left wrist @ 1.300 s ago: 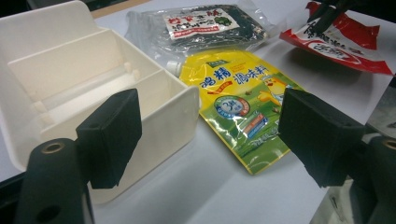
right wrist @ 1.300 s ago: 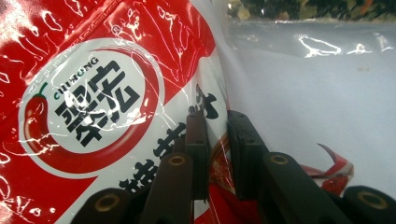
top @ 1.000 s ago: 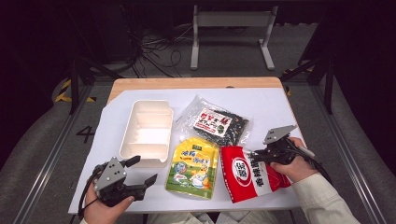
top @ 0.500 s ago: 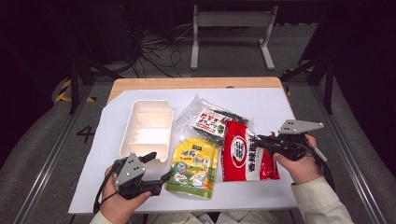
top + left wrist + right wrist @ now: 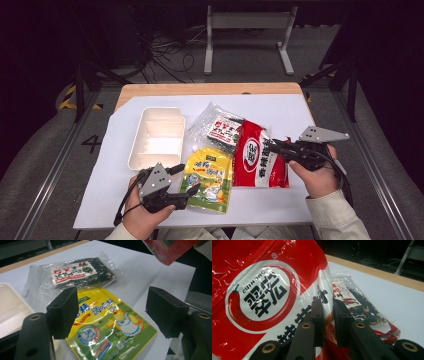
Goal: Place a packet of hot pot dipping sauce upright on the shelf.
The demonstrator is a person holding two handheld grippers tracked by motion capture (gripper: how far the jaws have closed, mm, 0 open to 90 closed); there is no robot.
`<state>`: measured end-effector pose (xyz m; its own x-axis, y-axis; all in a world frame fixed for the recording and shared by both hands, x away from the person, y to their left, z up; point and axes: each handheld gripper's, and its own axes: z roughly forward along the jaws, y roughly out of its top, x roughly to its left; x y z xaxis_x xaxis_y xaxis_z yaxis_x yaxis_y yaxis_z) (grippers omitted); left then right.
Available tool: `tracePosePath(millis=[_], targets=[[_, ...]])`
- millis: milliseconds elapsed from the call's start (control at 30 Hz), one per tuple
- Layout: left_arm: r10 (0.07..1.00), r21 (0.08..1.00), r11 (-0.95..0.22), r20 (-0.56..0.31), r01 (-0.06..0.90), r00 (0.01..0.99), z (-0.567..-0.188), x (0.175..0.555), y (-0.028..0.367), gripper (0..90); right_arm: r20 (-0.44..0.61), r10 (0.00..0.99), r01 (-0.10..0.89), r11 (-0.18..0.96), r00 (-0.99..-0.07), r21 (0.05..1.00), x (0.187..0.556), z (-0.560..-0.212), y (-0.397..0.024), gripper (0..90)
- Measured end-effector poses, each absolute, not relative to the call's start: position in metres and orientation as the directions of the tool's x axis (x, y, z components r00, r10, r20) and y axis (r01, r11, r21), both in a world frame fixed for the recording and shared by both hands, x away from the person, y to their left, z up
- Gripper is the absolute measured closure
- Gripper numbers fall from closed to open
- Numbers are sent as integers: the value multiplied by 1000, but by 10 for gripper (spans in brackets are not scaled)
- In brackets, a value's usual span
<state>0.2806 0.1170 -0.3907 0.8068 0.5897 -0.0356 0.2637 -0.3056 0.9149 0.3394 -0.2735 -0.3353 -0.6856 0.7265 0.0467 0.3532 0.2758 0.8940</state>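
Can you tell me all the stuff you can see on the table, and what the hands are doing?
Red packet: one, red and white, lifted off the table at the right, gripped at its edge.
Yellow packet: one, yellow and green, flat near the front.
Clear packet: one, dark contents, behind the yellow one.
Tray: one, white, left of the packets.
Table: one, white-covered, wooden far edge.
Left gripper: black, jaws open at the yellow packet.
Right gripper: black, jaws shut on the red packet.

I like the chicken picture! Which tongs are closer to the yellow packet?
Left. The left tongs sit open at the yellow packet's left edge; the right tongs grip the red packet beside it.
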Motion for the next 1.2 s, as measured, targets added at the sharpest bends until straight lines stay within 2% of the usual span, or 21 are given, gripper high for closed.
tracePosePath(millis=[233,600,900,1200], targets=[[568,916,-301,-52,266,821,-391,281,97,222,46,749,340,244,-661,908,339,-333,-272,796],[521,921,-302,-55,244,852,-386,288,63,221,64,766,328,197,-640,924,341,-330,-266,796],[506,923,-278,-95,266,858,-390,293,44,221,77,764,317,171,-640,933,344,-332,-254,796],[514,922,-291,-73,254,855,-394,293,32,225,91,761,310,149,-642,939,342,-333,-242,796]])
